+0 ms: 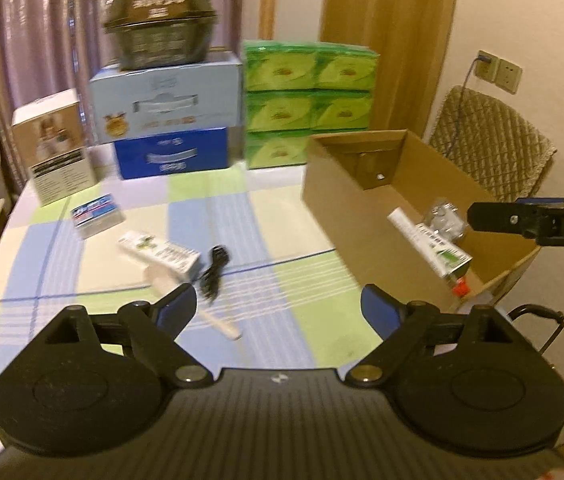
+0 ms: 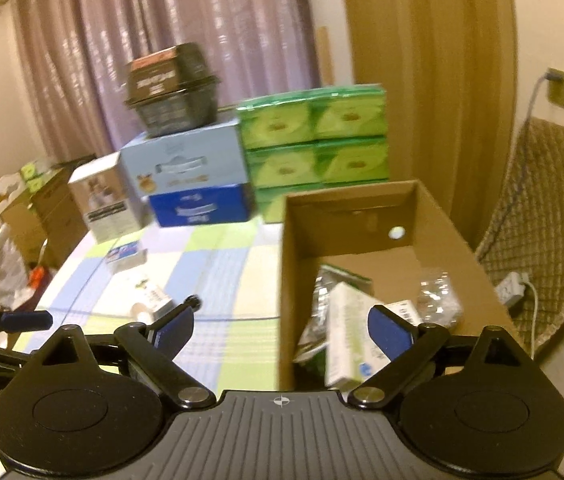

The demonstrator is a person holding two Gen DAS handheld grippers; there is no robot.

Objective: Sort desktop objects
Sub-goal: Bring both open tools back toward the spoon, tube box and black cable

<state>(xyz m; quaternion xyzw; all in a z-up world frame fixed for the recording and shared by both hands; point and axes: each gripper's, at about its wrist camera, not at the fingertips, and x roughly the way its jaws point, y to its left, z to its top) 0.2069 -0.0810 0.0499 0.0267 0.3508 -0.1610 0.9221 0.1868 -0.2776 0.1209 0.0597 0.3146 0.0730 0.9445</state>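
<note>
The desk [image 1: 265, 208], covered in a cloth checked blue, green and white, carries everything here. At its far edge stands a stack of green tissue packs [image 1: 309, 102], and just left of them a pale blue box [image 1: 167, 102] sits on a dark blue box [image 1: 171, 152], with a black lidded container [image 1: 159, 20] on top and a white carton [image 1: 54, 148] further left. On the right side of the desk an open cardboard box [image 1: 346, 204] already holds a white and green carton [image 2: 352, 340], a crumpled clear wrapper [image 2: 438, 294] and other packets too blurred to tell apart. Still out on the cloth, left of the cardboard box, lie a blue and white pack [image 1: 95, 214], a long white and green box [image 1: 159, 254], a black cable [image 1: 214, 276] just beside it, and a pale spoon [image 1: 197, 304] in front. The left claw [image 1: 279, 306] hangs wide and empty above the cable and spoon. The right claw [image 2: 282, 328] is also spread wide and empty, over the near wall of the cardboard box.
</note>
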